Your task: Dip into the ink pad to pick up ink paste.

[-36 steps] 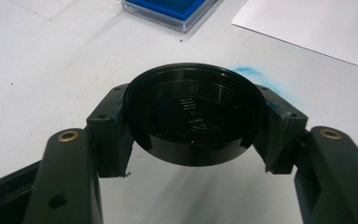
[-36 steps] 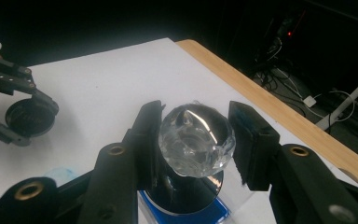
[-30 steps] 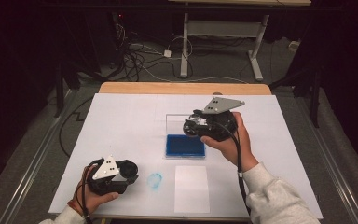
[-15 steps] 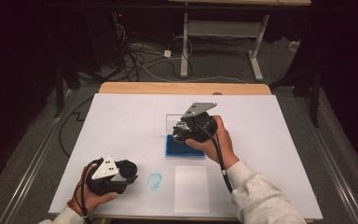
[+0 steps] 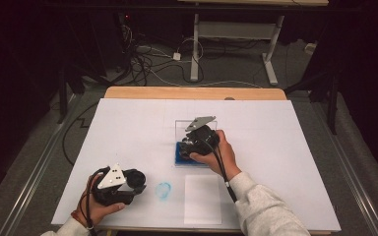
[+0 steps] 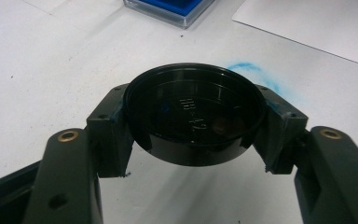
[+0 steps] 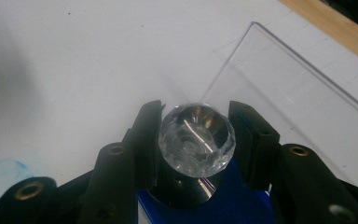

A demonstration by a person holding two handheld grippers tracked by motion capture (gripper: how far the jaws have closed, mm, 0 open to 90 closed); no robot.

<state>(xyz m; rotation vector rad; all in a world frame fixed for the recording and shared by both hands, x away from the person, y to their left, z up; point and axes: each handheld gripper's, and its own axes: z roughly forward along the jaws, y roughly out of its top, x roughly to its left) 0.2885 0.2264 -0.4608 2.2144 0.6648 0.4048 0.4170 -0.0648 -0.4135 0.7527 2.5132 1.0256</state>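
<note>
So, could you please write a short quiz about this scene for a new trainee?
1. True or false: the left gripper is shut on a round black lid.
2. What does the right gripper hold over the blue ink pad?
A. a folded cloth
B. a stamp with a clear faceted knob
C. a pencil
3. What mark lies on the white table cover between the left gripper and the white sheet?

Key
1. True; both jaws press its rim.
2. B.
3. A blue smudge.
</note>
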